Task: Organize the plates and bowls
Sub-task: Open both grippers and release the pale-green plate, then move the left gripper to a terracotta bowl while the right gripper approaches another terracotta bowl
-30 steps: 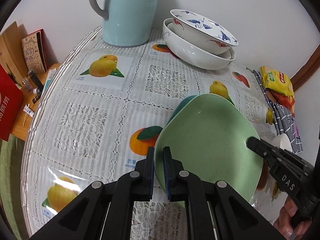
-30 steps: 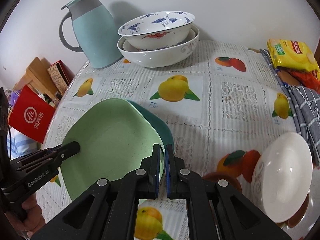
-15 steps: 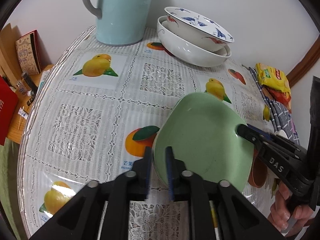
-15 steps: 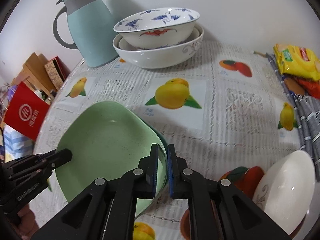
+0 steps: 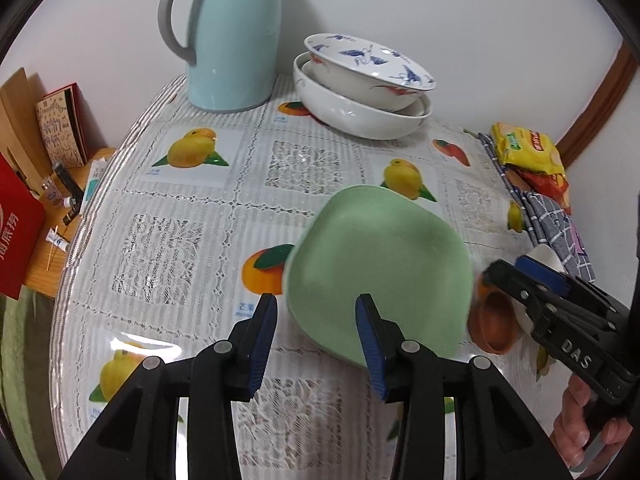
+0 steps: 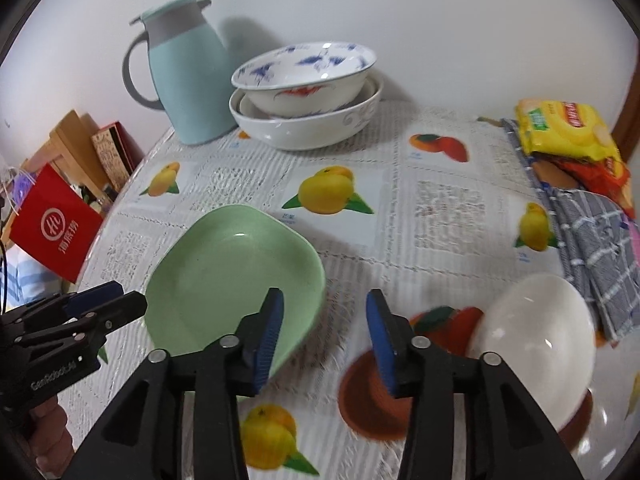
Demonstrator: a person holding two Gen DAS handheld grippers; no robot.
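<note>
A pale green square plate lies flat on the fruit-print tablecloth. My left gripper hovers over its near left rim. Its jaws are opening, and the blue pads stand clear of the rim. My right gripper hangs over the plate's right edge. Its jaws are opening too, with only tablecloth and the plate's edge showing in the gap. Each view shows the other gripper at the plate's far side. At the back, a blue-patterned bowl sits nested in a white bowl.
A light blue thermos jug stands beside the stacked bowls. A white bowl leans on a brown saucer at the right front. Snack packets and a checked cloth lie along the right edge. A red bag is off the left edge.
Both grippers were shut on the green plate's rim; their jaws have parted and both have lifted away. The plate has settled flat, covering the teal plate that showed beneath it.
</note>
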